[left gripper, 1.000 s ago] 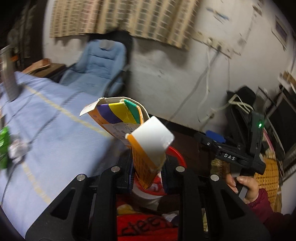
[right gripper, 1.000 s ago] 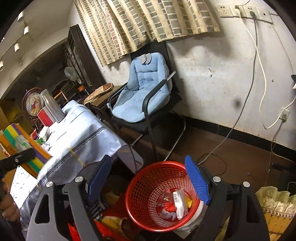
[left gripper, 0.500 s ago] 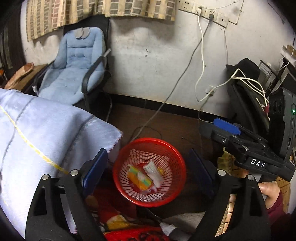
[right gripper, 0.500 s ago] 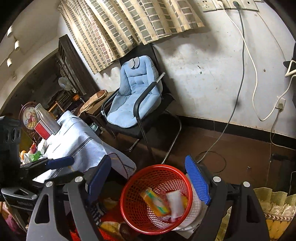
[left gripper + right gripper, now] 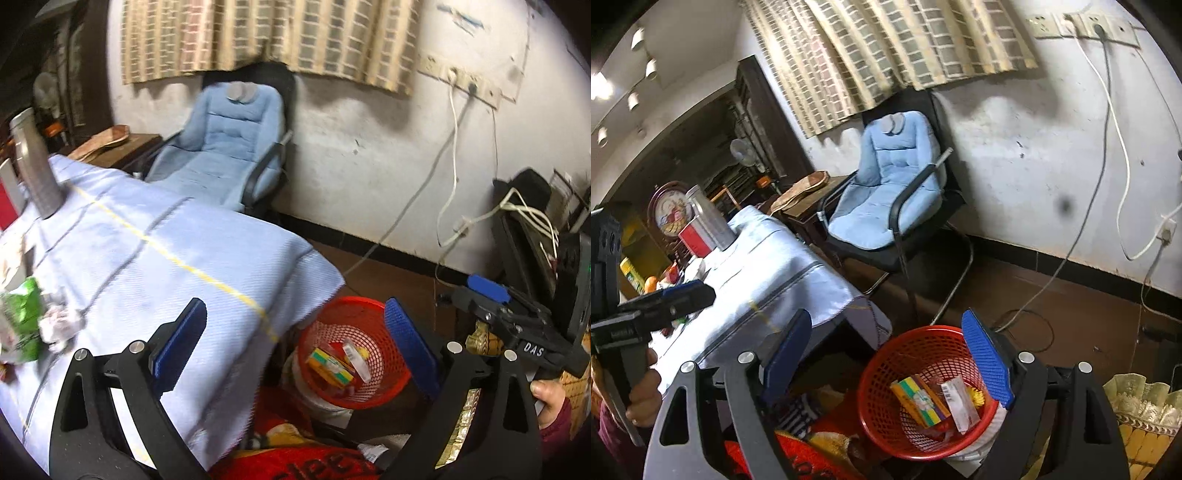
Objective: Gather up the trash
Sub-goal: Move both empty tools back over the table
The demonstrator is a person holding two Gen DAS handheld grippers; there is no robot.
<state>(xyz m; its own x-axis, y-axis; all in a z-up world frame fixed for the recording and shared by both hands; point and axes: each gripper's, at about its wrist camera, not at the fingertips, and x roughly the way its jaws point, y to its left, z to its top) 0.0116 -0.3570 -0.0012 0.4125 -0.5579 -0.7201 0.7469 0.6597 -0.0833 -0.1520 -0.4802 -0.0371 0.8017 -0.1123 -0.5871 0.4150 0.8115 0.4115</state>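
The left hand-held gripper (image 5: 291, 347) is wide open with nothing between its blue pads; its jaws have just been opening. The right hand-held gripper (image 5: 886, 365) is open too and holds nothing. Below and just ahead of both sits the red basket (image 5: 886, 369) on the floor, beside the corner of the table (image 5: 155, 258). In the basket lies a small box with yellow, green and purple stripes (image 5: 919, 404), and next to it a flat white packet (image 5: 960, 402) with a bar code on it. More trash waits on the table, far to the left of the left hand-held gripper: a green wrapper (image 5: 22, 325) and a crumpled paper ball (image 5: 59, 325) touching it. I think both are very light and soft. The wrapper looks shiny, so it may slip, and it will squash when pinched. A good place to take it is across its bunched middle, where there is the most to bite on. The paper ball should squeeze small, so the pads can close on its fat part. Nothing here looks like it would break. A tall silver bottle (image 5: 35, 170) stands further back on the table and does not look like trash. The only writing I can read is "DAS" on the side of the right hand-held gripper, seen from the left camera. The print on the box and the wrapper is too small to read.
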